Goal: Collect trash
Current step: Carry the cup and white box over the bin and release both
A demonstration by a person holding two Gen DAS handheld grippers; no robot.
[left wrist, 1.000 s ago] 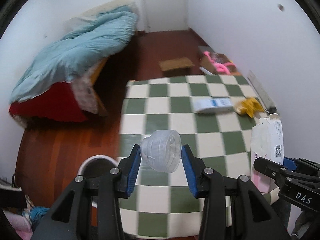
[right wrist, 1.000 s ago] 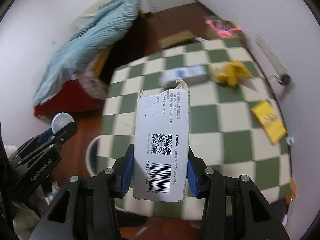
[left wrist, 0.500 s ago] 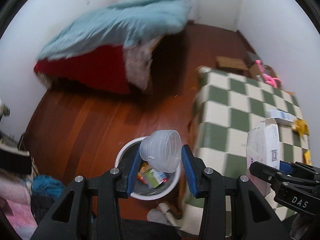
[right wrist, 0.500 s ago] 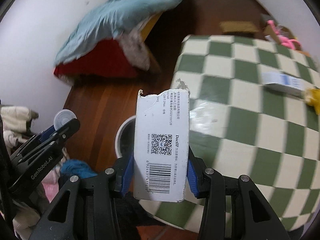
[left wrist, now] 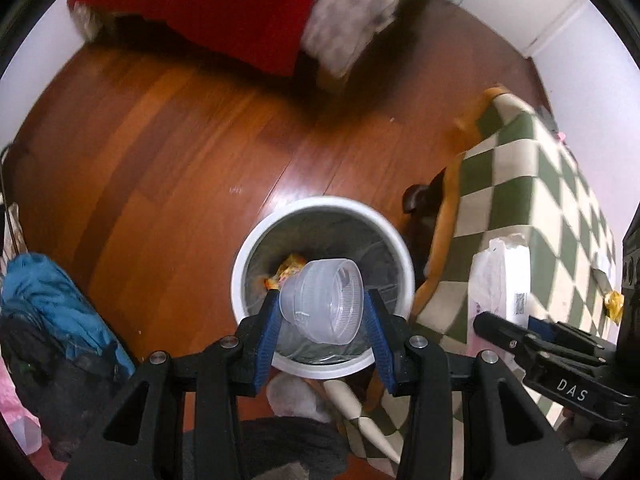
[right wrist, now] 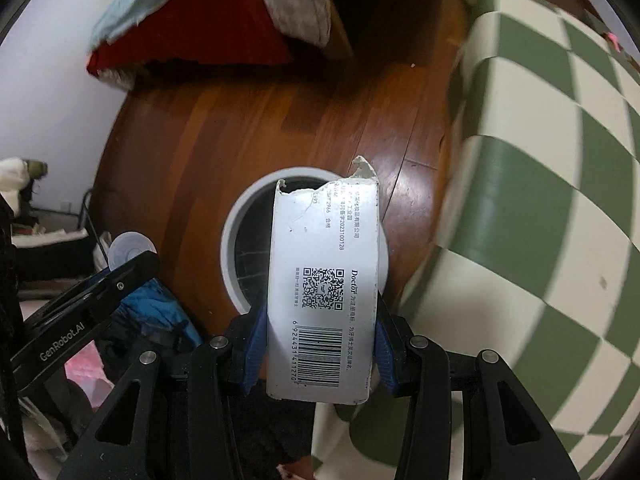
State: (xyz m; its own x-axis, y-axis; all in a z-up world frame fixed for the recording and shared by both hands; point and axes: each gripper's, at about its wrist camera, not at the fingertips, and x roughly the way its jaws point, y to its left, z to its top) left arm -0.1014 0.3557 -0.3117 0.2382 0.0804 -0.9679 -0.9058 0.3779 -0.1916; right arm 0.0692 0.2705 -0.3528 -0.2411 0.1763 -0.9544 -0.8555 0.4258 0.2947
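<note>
Clear ribbed plastic, in the form of a small cup (left wrist: 322, 300), is being pinched between the blue-padded fingers (left wrist: 267, 328) of the left gripper (left wrist: 322, 320) and is being held tilted directly above the open mouth of a white round bin (left wrist: 256, 248) standing on the wooden floor (left wrist: 160, 140). Crumpled orange and yellow wrapping (left wrist: 288, 270) is being seen inside the bin. A torn white carton (right wrist: 322, 288), printed with a barcode and QR code, is being gripped upright between the fingers of the right gripper (right wrist: 320, 344) and is being held over the same bin (right wrist: 236, 232), hiding much of the opening. A green and cream checked cloth (right wrist: 540, 220) is being seen just beside the bin.
</note>
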